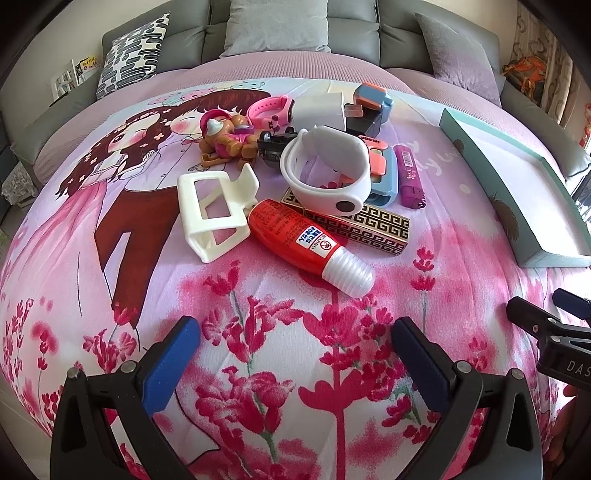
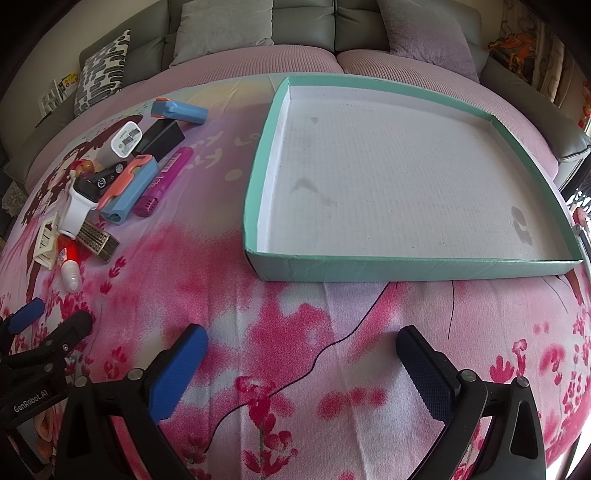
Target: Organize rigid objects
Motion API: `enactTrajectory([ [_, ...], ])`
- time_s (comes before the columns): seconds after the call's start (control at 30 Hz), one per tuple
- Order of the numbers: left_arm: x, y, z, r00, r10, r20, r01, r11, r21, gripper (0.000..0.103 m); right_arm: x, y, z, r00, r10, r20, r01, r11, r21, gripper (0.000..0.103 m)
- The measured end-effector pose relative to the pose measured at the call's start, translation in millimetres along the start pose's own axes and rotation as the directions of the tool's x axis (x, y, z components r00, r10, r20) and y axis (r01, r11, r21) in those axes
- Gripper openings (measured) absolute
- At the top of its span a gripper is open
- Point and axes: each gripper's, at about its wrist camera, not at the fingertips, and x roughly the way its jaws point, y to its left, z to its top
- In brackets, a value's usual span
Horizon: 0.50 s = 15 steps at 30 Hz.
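A pile of small objects lies on the floral cloth: a red bottle with a white ribbed cap [image 1: 300, 240], a white plastic frame [image 1: 212, 218], a white watch band [image 1: 325, 171], a gold patterned box [image 1: 369, 225], a purple lighter [image 1: 408, 175] and a toy figure [image 1: 225, 134]. The pile also shows at the left in the right wrist view, with the red bottle [image 2: 69, 260]. A shallow teal tray [image 2: 280, 158] with a white floor holds nothing. My left gripper [image 1: 295, 343] is open, short of the bottle. My right gripper [image 2: 301, 347] is open in front of the tray.
A grey sofa [image 1: 280, 33] with cushions runs behind the cloth. The teal tray [image 1: 491, 184] sits right of the pile. The right gripper's body [image 1: 554, 332] shows at the left view's right edge; the left gripper's body [image 2: 37, 339] shows at the right view's left edge.
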Motion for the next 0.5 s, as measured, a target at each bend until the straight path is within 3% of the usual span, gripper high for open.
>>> enactTrajectory([
  [0.5,-2.4,-1.1,0.4,1.0,0.004,0.004,-0.004,1.0,0.005,0.103,0.2,0.2,0.2,1.0,-0.001,0.0,0.001,1.0,-0.001,0.103],
])
